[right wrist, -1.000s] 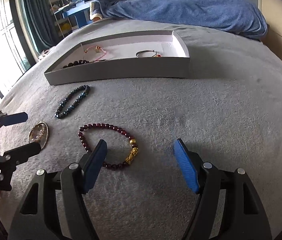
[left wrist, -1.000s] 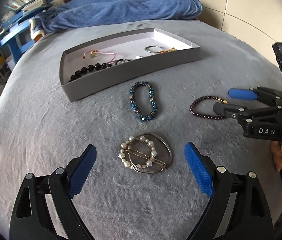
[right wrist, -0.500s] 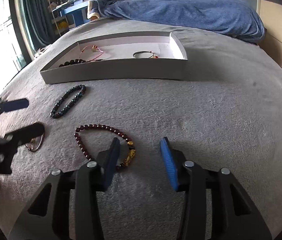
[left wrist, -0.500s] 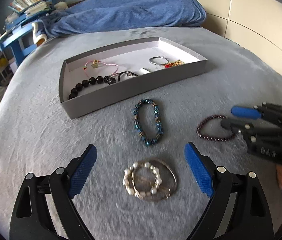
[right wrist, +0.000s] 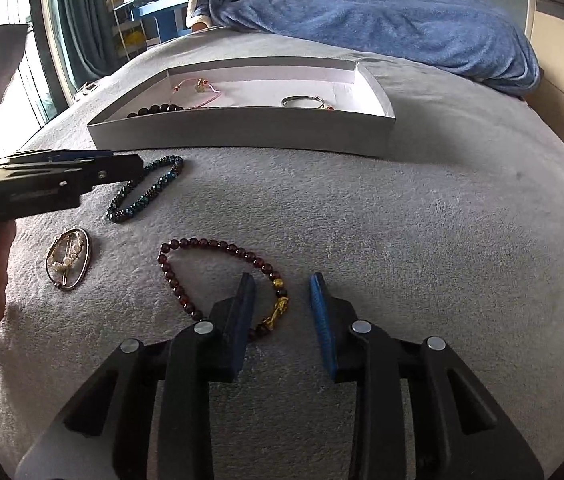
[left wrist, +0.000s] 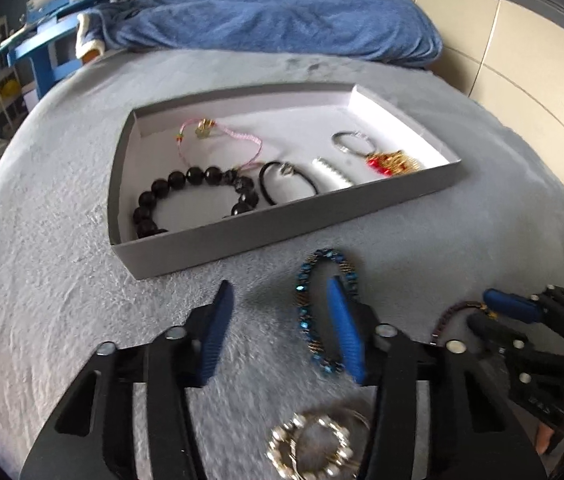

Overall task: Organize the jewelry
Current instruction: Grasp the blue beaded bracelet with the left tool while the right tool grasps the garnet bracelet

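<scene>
A grey tray on the bed holds several pieces of jewelry. A blue beaded bracelet lies in front of it. My left gripper is open, its right finger over that bracelet, and holds nothing. A pearl and metal hoop brooch lies below it. My right gripper is open with its jaws either side of the gold charm of a dark red bead bracelet, not closed on it.
A blue blanket lies bunched at the far end of the bed. A blue desk with shelves stands at the far left. A tiled wall runs along the right.
My left gripper moved forward from over the brooch to the blue bracelet and narrowed. My right gripper narrowed and advanced around the red bracelet's gold charm.
</scene>
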Available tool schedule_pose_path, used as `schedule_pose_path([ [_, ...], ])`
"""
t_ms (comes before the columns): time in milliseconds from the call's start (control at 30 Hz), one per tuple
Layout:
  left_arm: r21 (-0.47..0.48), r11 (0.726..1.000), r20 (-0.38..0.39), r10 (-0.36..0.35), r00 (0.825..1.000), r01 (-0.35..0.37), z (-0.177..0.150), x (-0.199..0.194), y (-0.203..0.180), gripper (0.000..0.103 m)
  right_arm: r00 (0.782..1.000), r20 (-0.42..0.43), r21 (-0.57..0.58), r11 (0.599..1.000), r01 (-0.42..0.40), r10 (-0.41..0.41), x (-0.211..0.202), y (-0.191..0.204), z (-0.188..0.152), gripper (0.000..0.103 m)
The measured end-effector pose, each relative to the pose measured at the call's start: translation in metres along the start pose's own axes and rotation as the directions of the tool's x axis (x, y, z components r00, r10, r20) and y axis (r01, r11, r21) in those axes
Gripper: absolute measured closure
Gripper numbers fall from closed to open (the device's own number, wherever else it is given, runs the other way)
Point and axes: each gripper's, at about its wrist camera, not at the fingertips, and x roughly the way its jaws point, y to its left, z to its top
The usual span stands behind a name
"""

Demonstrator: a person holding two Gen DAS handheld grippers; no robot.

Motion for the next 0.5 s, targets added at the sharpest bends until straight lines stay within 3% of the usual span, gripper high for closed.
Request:
schedule_pose_path([
  [200,0.075,0.996,-0.045,0.046,0.998,-0.043,-0.003,0.014,-0.01,0.067,1.0,-0.002,-0.022,0.999,0.026,-0.026,0.002,0.004,0.001,0.073],
  [300,0.106,0.993,-0.038,0.052,0.998,-0.047,-0.005,0.013,-0.015,0.084,0.999,0.002,-0.027,0.999,0.034,-0.034,0.001,0.006,0.001,0.075],
  [333,0.117,0.992,-0.033,0.052,0.998,-0.048,-0.005,0.011,-0.017,0.093,0.999,0.006,-0.03,0.999,0.032,-0.032,0.001,0.007,0.0,0.078],
  [367,0.122,0.991,-0.028,0.055,0.998,-0.051,-0.006,0.01,-0.018,0.096,1.0,0.009,-0.037,0.999,0.028,-0.028,0.001,0.008,0.0,0.08],
  [433,0.11,0.993,-0.02,0.044,0.999,-0.041,-0.006,0.006,-0.017,0.096,1.0,0.012,-0.056,0.998,0.026,-0.026,0.0,0.011,0.001,0.091],
  [500,0.083,0.996,-0.018,0.021,1.0,-0.019,-0.006,0.001,-0.014,0.096,1.0,0.012,-0.068,0.997,0.022,-0.021,0.0,0.014,0.002,0.095],
])
